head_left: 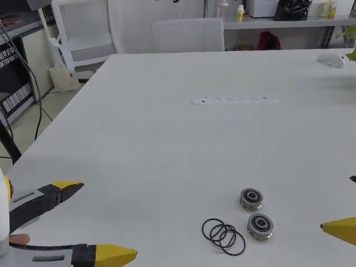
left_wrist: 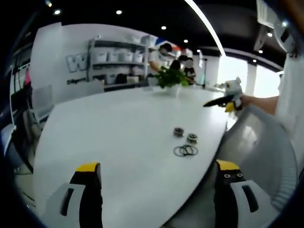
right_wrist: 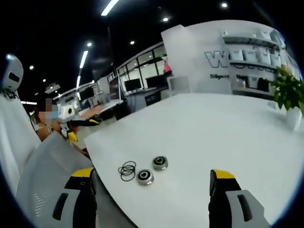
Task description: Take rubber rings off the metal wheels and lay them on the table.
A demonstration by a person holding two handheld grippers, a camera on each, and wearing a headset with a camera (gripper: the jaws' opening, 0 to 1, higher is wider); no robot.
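White table (head_left: pixel 167 139) | left tool (left_wrist: pixel 157 166), right tool (right_wrist: pixel 152 173): wide open, empty

Most of the table (head_left: pixel 167 122) was bare through the left and middle of the head view, leaving a wide lane from the lower left in to the two metal wheels (head_left: pixel 251 198) and the rubber rings (head_left: pixel 223 236), which lay flat just left of the nearer wheel, lower right of centre. Other obstacles on top were a power strip (head_left: pixel 233 100) above centre and a small white object (head_left: pixel 332 60) at upper right, both well apart from the wheels. The wheels sat close together with a narrow gap between them.
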